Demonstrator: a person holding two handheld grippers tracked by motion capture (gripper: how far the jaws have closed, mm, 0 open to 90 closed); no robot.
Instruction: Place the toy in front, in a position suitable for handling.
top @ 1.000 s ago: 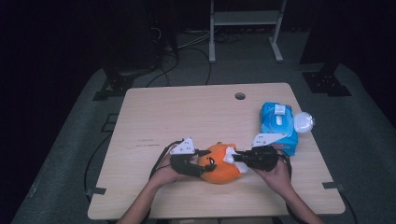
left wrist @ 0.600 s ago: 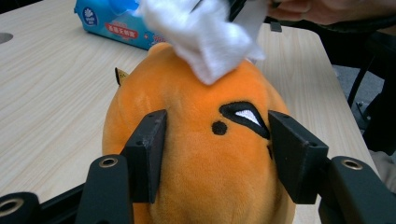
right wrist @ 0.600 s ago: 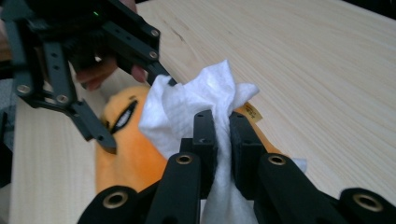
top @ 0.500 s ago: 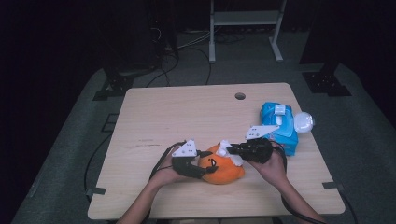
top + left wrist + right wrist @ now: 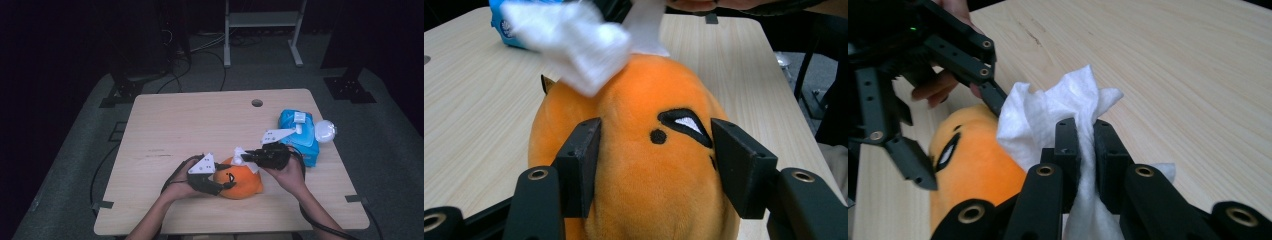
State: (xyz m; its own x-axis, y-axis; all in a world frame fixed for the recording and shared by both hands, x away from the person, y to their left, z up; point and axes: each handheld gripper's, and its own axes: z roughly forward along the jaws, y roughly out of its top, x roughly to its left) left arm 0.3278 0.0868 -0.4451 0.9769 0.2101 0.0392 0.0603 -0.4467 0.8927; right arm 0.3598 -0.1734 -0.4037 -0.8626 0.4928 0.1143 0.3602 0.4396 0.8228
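Desk front: L tool point(image 5: 651, 165) grasps round orange plush toy point(image 5: 239, 181); R tool point(image 5: 1083, 145), clenched on crumpled white wipe point(image 5: 1048, 117), has lifted slightly off plush; wiping ongoing.

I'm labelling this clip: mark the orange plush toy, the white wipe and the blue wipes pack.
orange plush toy point(image 5: 644, 190), left gripper view, its face
white wipe point(image 5: 1048, 115), right gripper view, bunched top
blue wipes pack point(image 5: 300, 135), high view, top

Bright lit table, dark surroundings, blurred close foreground.
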